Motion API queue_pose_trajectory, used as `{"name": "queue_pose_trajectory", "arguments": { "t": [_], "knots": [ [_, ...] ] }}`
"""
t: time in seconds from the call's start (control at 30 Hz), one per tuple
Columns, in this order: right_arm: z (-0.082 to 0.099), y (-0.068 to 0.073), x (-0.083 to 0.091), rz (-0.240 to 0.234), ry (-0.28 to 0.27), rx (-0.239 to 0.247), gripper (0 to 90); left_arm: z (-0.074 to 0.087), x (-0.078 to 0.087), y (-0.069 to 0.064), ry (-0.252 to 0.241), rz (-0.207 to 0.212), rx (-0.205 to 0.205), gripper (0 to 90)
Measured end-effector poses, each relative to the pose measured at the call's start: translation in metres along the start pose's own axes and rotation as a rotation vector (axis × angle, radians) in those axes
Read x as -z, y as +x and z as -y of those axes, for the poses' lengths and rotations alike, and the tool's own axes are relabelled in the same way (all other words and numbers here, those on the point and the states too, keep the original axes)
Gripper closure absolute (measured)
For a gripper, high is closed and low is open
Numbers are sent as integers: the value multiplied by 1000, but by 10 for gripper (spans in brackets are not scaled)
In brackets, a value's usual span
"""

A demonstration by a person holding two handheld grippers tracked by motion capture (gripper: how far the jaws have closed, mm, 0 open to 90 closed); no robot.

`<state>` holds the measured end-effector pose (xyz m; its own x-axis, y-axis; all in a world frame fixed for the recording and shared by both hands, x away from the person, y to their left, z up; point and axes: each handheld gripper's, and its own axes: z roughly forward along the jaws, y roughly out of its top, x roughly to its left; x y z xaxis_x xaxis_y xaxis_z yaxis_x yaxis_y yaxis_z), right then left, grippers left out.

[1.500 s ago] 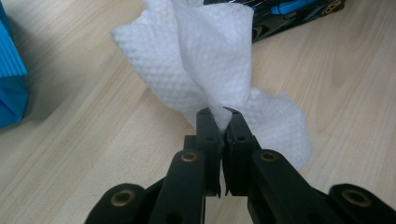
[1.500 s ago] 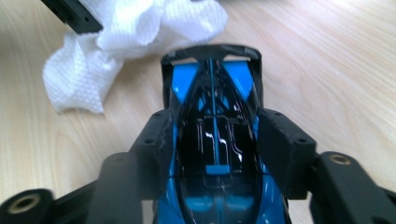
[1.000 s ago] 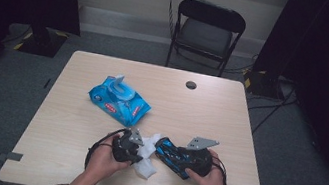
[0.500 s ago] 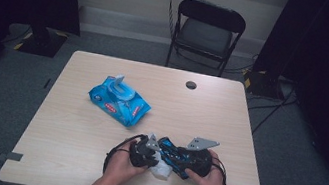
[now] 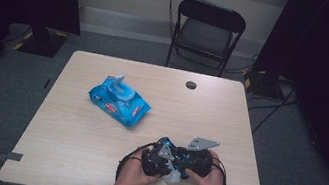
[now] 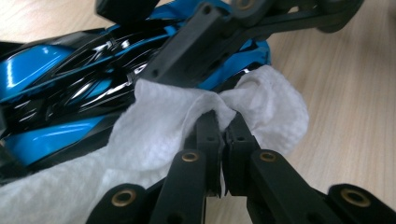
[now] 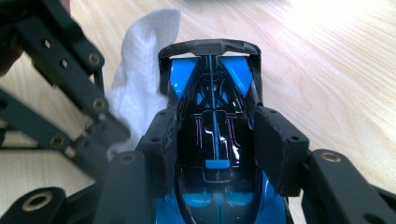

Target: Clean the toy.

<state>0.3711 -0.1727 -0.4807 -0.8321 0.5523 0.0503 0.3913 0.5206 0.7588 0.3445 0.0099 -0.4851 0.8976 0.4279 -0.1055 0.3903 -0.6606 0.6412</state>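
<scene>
Table (image 5: 90, 161): one, pale wood; both tongs work low over its near edge, close to the person.
Chair (image 5: 206, 31): one, dark folding chair beyond the far edge of the table, well apart from both tongs.
Wipes pack (image 5: 119, 100): one, blue, its flap up; it lies on the table farther off and to the left of the left gripper, well apart from it.
Hands: two, one around each tool, coming in from the near edge.
Grippers: two, drawn up against each other.
Right gripper (image 7: 212, 140): jaws part-way open and clamped on the toy car, one pad on each flank of its body.
Toy car (image 7: 212, 107): one, glossy blue and black, its rear wing pointing away from the right gripper; in the left gripper view it lies just past the jaw tips.
Left gripper (image 6: 223, 123): jaws nearly together, pinching a fold of the wipe between their tips.
Wipe (image 6: 154, 126): one, white and crumpled, bunched around the left gripper's tips and pressed against the car's side, beside the right gripper's jaw.
Small dark round thing (image 5: 191, 85): one, on the far part of the table, well apart from both tongs.
</scene>
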Motion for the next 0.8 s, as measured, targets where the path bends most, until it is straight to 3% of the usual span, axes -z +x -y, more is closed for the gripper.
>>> {"name": "queue_pose_trajectory", "arguments": {
  "t": [0.17,0.4,0.53,0.8],
  "knots": [
    [1,0,0,-4,-3,-2,511,1,0,-1,-13,7,19,874],
    [1,-1,0,-6,-4,-4,511,1,-1,-5,-12,6,12,875],
    [1,-1,0,-6,-5,-4,511,1,-3,-8,-21,35,18,878],
    [1,-1,0,-7,-8,0,511,-4,-8,-14,-21,43,5,878]
  ]
}}
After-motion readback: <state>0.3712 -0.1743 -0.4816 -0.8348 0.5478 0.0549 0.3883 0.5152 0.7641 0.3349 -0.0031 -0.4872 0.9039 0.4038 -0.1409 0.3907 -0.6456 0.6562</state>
